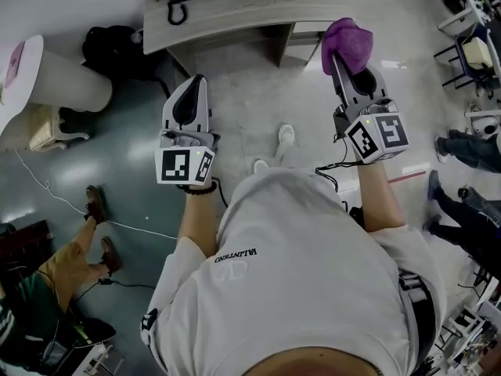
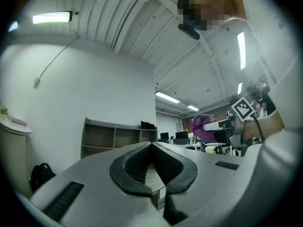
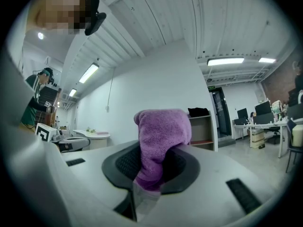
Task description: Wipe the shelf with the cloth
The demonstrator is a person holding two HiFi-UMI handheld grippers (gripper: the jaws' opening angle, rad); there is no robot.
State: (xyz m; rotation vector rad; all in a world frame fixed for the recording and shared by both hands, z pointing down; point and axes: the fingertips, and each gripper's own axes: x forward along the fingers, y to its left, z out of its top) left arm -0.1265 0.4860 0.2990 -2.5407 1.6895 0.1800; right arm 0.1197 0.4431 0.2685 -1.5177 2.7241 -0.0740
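Two grippers point toward the shelf (image 1: 235, 12). The right gripper (image 1: 338, 59) has its jaws clamped on a purple cloth (image 1: 350, 41), held in the air near the shelf's right end. The left gripper (image 1: 196, 84), before the shelf's middle, has its jaws closed together with nothing between them. The person's white shirt (image 1: 305, 280) reads "VALENTINO".

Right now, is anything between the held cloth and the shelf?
Nothing. The right gripper view shows only open space between the cloth clamped in the right gripper and the shelf.
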